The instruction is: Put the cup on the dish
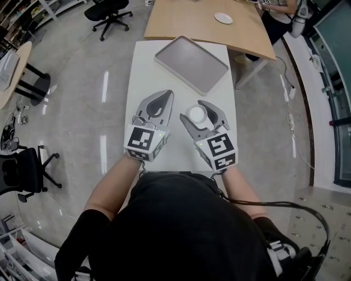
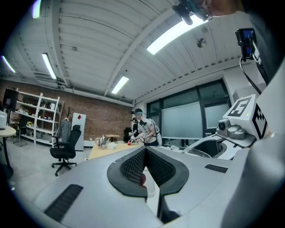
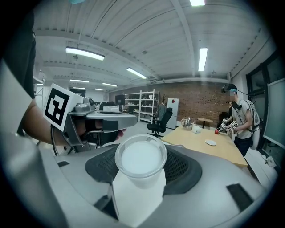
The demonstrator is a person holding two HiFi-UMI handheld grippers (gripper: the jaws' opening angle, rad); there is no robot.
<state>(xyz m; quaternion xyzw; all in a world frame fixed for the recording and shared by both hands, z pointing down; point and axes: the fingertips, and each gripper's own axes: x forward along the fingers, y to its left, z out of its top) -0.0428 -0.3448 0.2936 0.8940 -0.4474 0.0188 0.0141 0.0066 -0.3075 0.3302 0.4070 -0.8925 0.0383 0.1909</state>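
Cup (image 1: 197, 114) in right tool (image 1: 193, 111), tray (image 1: 192, 65) beyond

Open white tabletop (image 1: 143, 82) stretches ahead up to the grey tray (image 1: 191, 64).

We are in an open-plan lab workspace with an office feel. A glossy grey floor (image 1: 82, 99) surrounds our narrow white table (image 1: 143, 71). At twelve o'clock from it stands a light wooden table (image 1: 186, 19), and at eleven o'clock a black swivel office chair (image 1: 109, 12). The gripper views show a red brick wall (image 3: 209, 103), white metal shelving (image 3: 141, 106), long ceiling strip lights (image 2: 178, 30) and tall glass partitions (image 2: 187, 119). A second person wearing a head rig (image 3: 240, 116) works at the wooden table.
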